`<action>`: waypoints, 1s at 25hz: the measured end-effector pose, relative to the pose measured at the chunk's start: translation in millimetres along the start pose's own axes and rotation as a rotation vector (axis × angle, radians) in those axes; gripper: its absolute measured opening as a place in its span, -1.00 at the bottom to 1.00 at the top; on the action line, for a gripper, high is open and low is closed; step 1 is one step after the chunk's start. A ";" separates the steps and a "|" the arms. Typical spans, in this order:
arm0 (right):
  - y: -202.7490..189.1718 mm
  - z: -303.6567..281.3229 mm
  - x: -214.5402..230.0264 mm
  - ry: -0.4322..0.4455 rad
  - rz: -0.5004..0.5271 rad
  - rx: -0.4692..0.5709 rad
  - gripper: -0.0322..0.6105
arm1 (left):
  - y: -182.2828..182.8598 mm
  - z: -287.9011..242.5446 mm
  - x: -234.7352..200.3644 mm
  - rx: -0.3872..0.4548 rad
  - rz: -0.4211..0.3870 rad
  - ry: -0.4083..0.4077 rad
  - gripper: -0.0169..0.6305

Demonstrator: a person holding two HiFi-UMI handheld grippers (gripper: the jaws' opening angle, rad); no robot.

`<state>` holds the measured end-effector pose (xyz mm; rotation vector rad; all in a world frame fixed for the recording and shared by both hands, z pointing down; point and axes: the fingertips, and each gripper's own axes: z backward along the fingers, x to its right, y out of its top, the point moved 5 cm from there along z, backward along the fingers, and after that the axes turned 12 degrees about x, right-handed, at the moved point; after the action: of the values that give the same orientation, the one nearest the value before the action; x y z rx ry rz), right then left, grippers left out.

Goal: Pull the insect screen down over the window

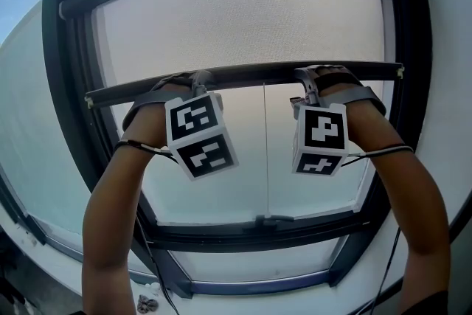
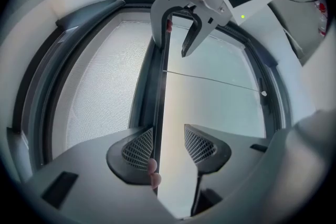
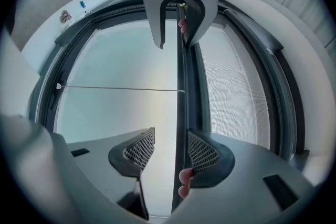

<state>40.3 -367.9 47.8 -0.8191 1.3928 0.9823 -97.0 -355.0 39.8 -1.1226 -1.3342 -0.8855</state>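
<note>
The insect screen's mesh (image 1: pixel 243 18) covers the upper half of the window, and its dark bottom bar (image 1: pixel 251 74) runs across at mid-height. My left gripper (image 1: pixel 198 81) and right gripper (image 1: pixel 306 81) both reach up to that bar, side by side. In the left gripper view, the left gripper (image 2: pixel 169 147) is open and straddles the bar (image 2: pixel 159 102), which lies against one jaw; a person's fingertips show beside it. In the right gripper view, the right gripper (image 3: pixel 171 149) is likewise open astride the bar (image 3: pixel 182 107), with fingertips below. A thin pull cord (image 1: pixel 265 151) hangs from the bar's middle.
Bare glass fills the window below the bar, down to the dark lower frame rail with its handle (image 1: pixel 273 221). Dark side frames (image 1: pixel 74 122) flank the screen. Thin cables run along both forearms. A small object lies on the sill (image 1: pixel 146 302).
</note>
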 end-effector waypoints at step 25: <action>17.7 -6.9 -47.8 0.116 -0.049 0.004 -0.30 | -23.5 -4.9 46.5 0.011 0.044 -0.168 -0.37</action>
<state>24.6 -370.7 96.7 -0.9153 1.4666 0.9062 -114.5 -360.3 88.8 -1.2350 -1.4433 -0.7646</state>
